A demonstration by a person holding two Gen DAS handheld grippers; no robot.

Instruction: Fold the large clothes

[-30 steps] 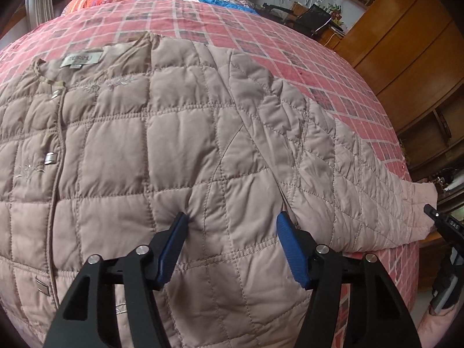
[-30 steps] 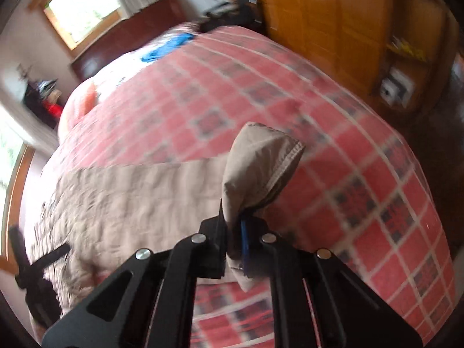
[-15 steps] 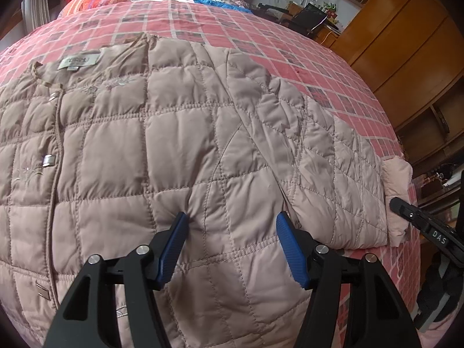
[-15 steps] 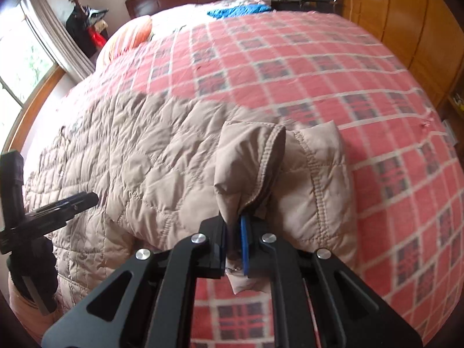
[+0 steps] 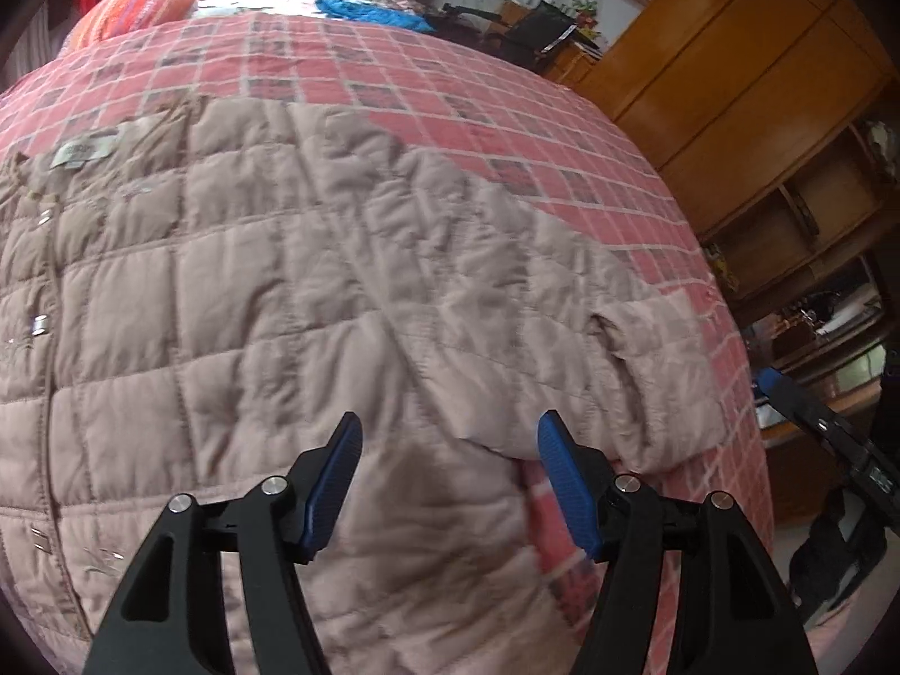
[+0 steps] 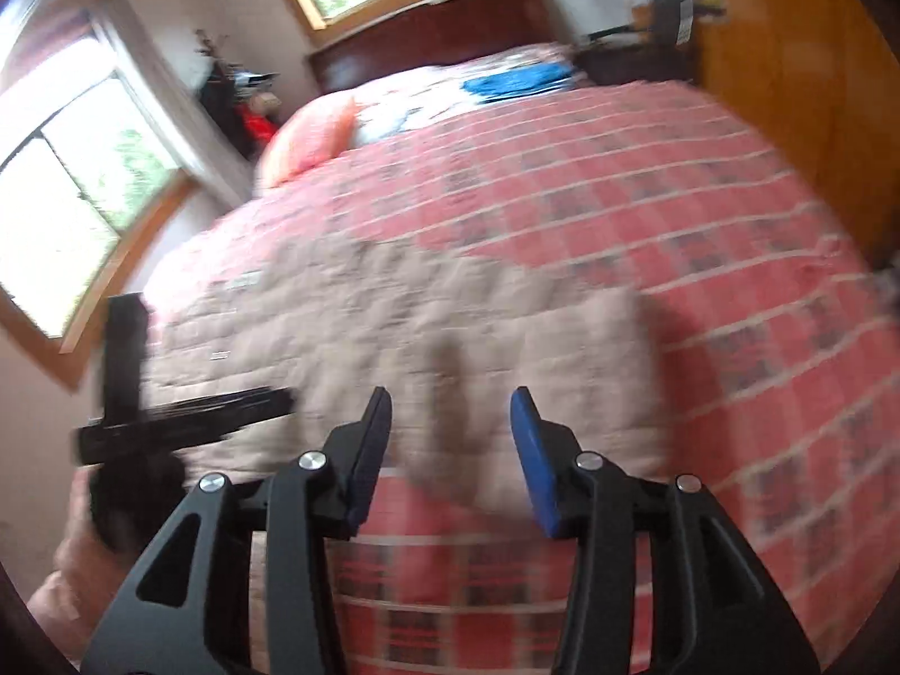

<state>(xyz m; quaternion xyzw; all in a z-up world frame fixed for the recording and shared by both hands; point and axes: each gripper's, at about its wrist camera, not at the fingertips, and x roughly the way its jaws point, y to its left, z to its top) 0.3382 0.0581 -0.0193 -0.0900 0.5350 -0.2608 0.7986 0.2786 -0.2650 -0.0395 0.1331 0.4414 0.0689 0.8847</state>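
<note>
A beige quilted jacket (image 5: 270, 304) lies front-up on the red checked bedspread (image 5: 427, 90), collar label at the far left. Its right sleeve (image 5: 635, 371) is folded back across the body side. My left gripper (image 5: 450, 450) hovers open just above the jacket's lower body, nothing between its blue pads. In the right wrist view the jacket (image 6: 427, 326) is blurred; my right gripper (image 6: 450, 422) stands open above the folded sleeve (image 6: 562, 371), holding nothing. The left gripper (image 6: 185, 405) shows at the left of that view, and the right gripper (image 5: 810, 416) at the far right of the left wrist view.
An orange striped pillow (image 5: 140, 0) and a blue cloth (image 5: 365, 11) lie at the bed's head. Wooden wardrobes (image 5: 731, 84) stand along the right side. Windows (image 6: 73, 208) are on the left wall. The bed's near edge (image 6: 506, 590) drops below my right gripper.
My right gripper carried the sleeve cuff inward over the jacket, then opened and let it go. The sleeve now lies folded on the jacket. The left gripper stayed open, shifting slightly.
</note>
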